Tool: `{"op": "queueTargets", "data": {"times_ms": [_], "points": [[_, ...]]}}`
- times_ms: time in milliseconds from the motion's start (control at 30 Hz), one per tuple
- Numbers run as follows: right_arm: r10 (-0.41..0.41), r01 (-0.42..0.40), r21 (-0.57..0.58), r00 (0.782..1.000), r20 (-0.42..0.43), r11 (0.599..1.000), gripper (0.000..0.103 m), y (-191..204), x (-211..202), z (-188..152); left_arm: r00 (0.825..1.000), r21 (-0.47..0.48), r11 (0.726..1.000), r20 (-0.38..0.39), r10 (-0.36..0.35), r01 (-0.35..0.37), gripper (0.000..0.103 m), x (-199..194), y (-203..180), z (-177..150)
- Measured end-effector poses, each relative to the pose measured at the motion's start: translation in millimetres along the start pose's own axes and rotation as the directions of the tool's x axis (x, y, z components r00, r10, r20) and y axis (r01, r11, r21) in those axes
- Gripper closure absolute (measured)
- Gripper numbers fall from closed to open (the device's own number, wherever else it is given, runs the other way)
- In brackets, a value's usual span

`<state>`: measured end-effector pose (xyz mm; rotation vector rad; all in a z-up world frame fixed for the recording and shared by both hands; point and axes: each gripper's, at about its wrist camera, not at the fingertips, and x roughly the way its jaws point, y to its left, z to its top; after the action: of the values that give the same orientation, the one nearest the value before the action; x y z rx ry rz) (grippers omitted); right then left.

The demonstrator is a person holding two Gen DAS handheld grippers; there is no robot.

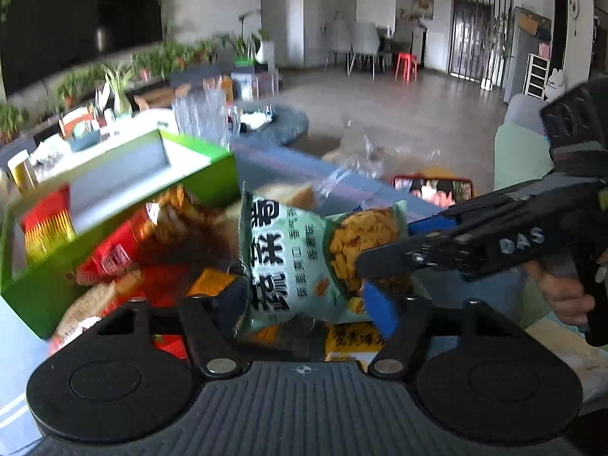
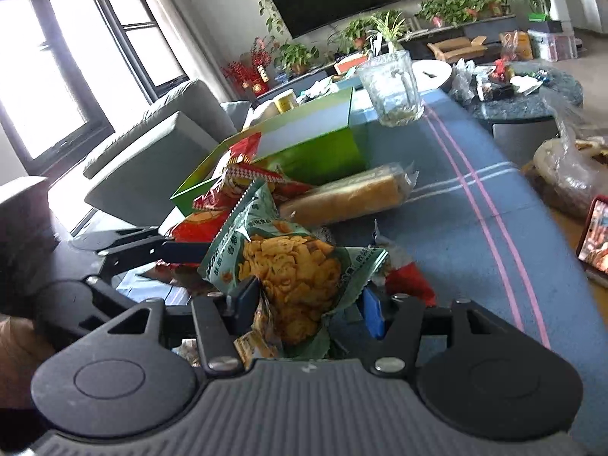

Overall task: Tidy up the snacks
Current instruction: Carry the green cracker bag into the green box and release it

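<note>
A pale green snack bag [image 1: 304,262] with orange crackers printed on it hangs between both grippers above the table. My left gripper [image 1: 304,304] holds its lower edge between the jaws. My right gripper [image 2: 307,300] is closed on the bag's [image 2: 292,266] other end; it also shows in the left wrist view [image 1: 383,262], coming in from the right. A green open box [image 1: 121,190] lies behind, with red snack packets [image 1: 110,254] spilling from it. The box [image 2: 304,144] and a wrapped bread roll [image 2: 353,193] show in the right wrist view.
A blue striped tablecloth [image 2: 475,220] covers the table. A glass mug [image 2: 391,87] stands behind the box. A phone [image 1: 433,190] lies at the table's right side. A plastic bag of food [image 2: 570,167] sits at the right. A grey sofa [image 2: 152,144] stands beyond the table.
</note>
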<state>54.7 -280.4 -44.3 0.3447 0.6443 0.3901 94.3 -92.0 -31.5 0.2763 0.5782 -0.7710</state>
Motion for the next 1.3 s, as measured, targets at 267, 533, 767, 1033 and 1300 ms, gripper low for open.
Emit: {"op": "queueTargets", "data": {"times_ms": [267, 533, 767, 1033, 1300], "points": [[0.066, -0.063, -0.044, 0.995, 0.076, 0.997, 0.04, 17.7, -14.6, 22.0, 0.985, 0.071, 0.988, 0.111, 0.13, -0.139, 0.04, -34.8, -7.2, 15.8], [0.091, -0.079, -0.107, 0.989, 0.116, 0.991, 0.04, 41.9, 0.1, 49.5, 0.968, 0.017, 0.98, 0.155, 0.195, -0.2, 0.039, -47.7, 23.9, 30.0], [0.14, -0.132, -0.079, 0.983, 0.118, 0.988, 0.04, 44.9, 19.5, 79.1, 0.954, -0.025, 0.971, 0.184, 0.236, -0.236, 0.039, -46.0, 52.9, 46.6], [0.118, -0.106, -0.103, 0.986, 0.12, 0.989, 0.04, 53.5, 45.5, 105.8, 0.956, -0.097, 0.967, 0.154, 0.25, -0.237, 0.039, -24.2, 89.6, 68.0], [0.092, -0.095, 0.018, 0.985, 0.146, 0.995, 0.04, 43.4, 75.2, 120.4, 0.952, -0.074, 0.956, 0.104, 0.289, -0.282, 0.037, 5.1, 112.9, 88.0]]}}
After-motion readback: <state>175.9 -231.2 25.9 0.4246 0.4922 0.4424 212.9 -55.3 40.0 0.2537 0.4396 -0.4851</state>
